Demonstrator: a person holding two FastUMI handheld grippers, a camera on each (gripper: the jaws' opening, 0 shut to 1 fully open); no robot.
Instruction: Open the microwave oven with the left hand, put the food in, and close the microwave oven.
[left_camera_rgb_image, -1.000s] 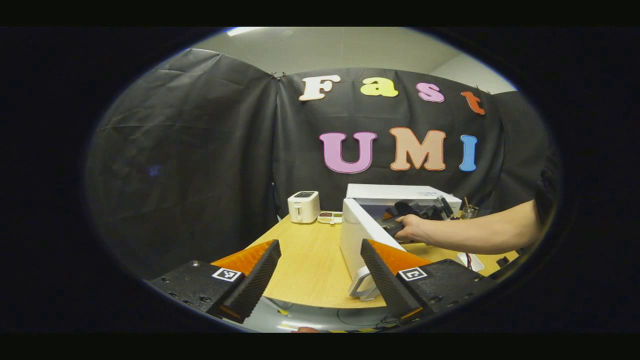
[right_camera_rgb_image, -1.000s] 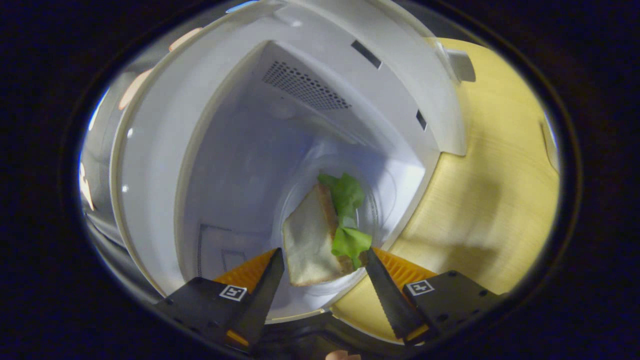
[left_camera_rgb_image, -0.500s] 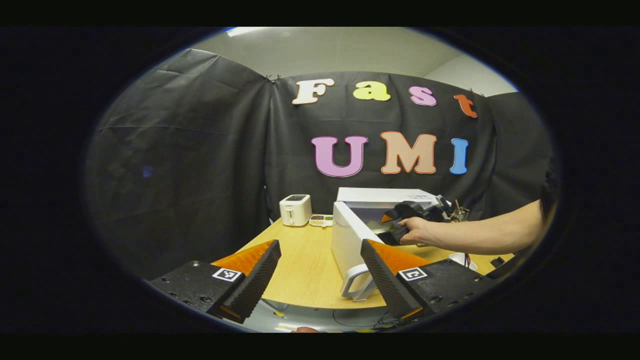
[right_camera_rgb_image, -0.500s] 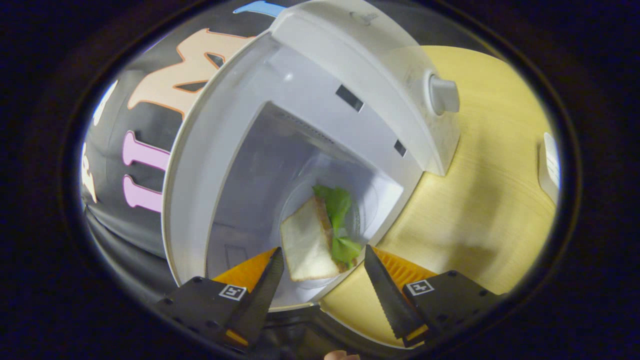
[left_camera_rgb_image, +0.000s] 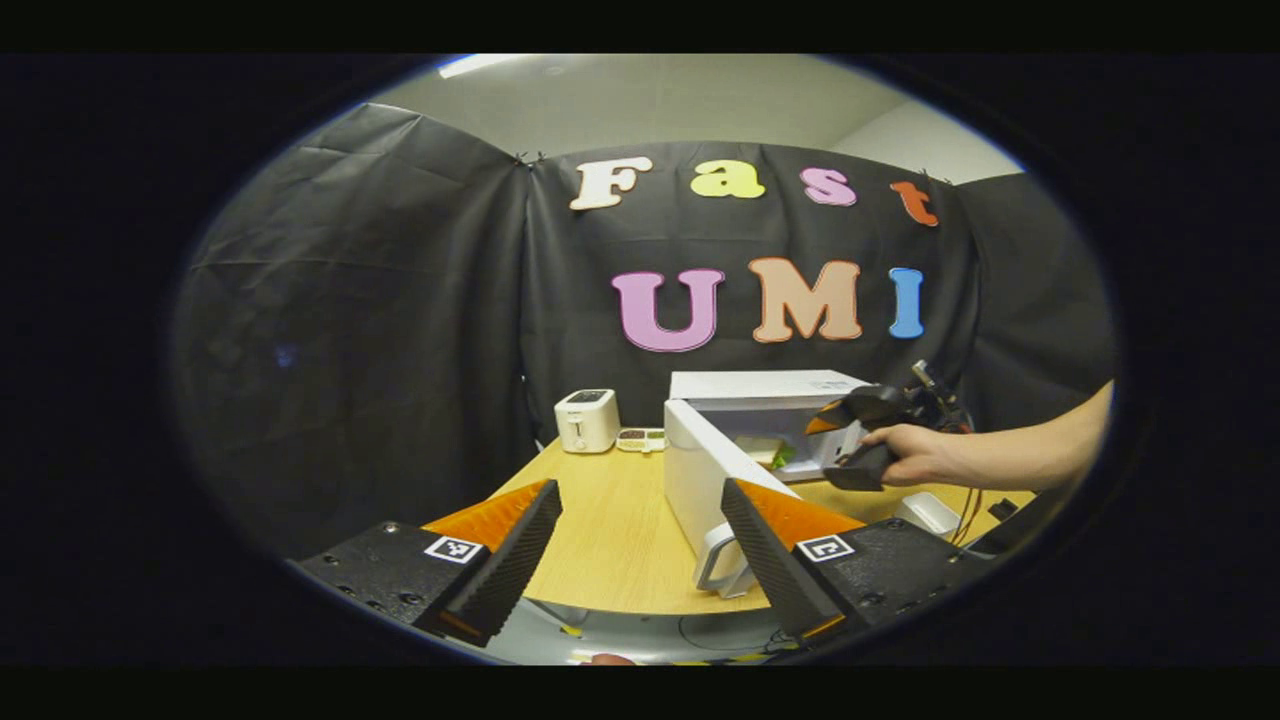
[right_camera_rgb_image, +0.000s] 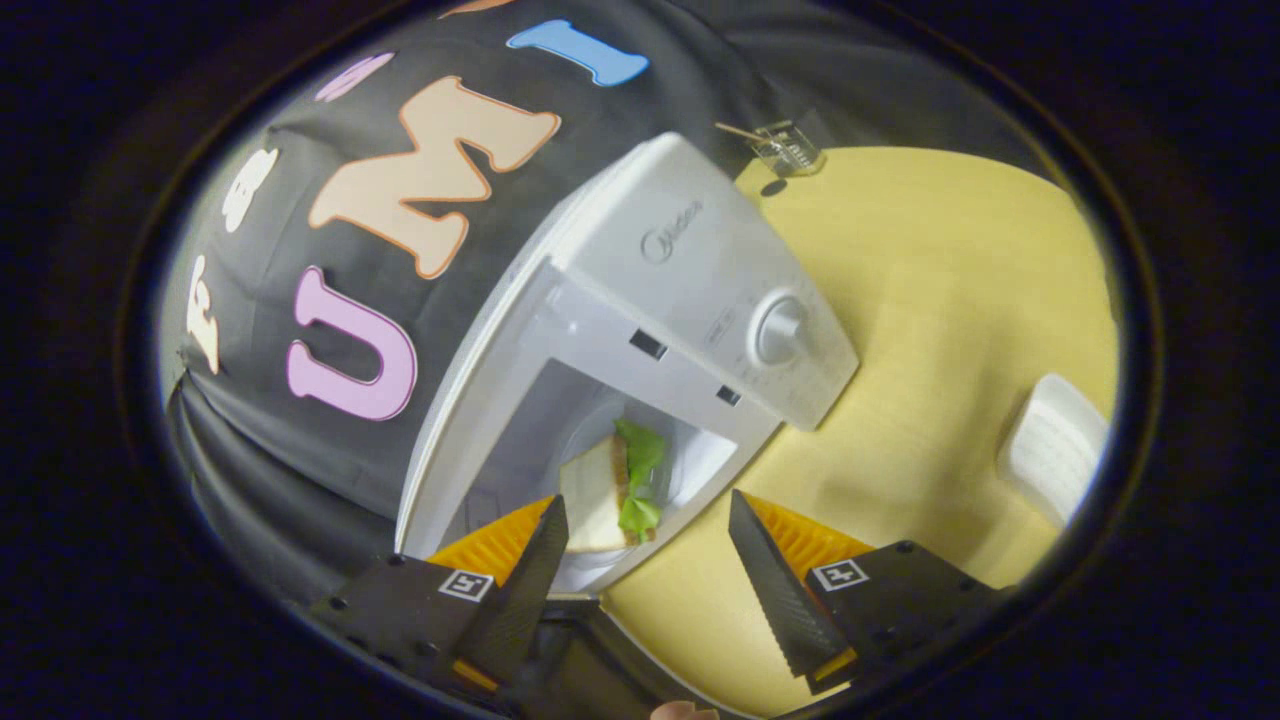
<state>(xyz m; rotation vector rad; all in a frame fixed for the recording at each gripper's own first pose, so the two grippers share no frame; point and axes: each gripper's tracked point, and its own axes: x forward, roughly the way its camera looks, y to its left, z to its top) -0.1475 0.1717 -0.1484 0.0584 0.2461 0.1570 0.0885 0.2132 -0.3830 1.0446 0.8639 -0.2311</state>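
Inside the open microwave (right_camera_rgb_image: 640, 330), a sandwich (right_camera_rgb_image: 605, 485) is seen. Both the left gripper (left_camera_rgb_image: 640, 545) and right gripper (right_camera_rgb_image: 645, 560) are held apart, empty, above the counter (right_camera_rgb_image: 930, 300).

My table (left_camera_rgb_image: 610, 540) is light wood with a rounded front edge. On it I see the white microwave oven (left_camera_rgb_image: 760, 385) toward the back, its door (left_camera_rgb_image: 700, 490) swung open toward me. Left of it stands 1 white toaster (left_camera_rgb_image: 586, 419), with a small flat tray (left_camera_rgb_image: 641, 438) just beside it. In my right gripper view, a white ribbed dish (right_camera_rgb_image: 1055, 445) lies on the table (right_camera_rgb_image: 930, 300) right of the microwave oven (right_camera_rgb_image: 690, 290), and a small clear container (right_camera_rgb_image: 788, 146) sits at the far edge.
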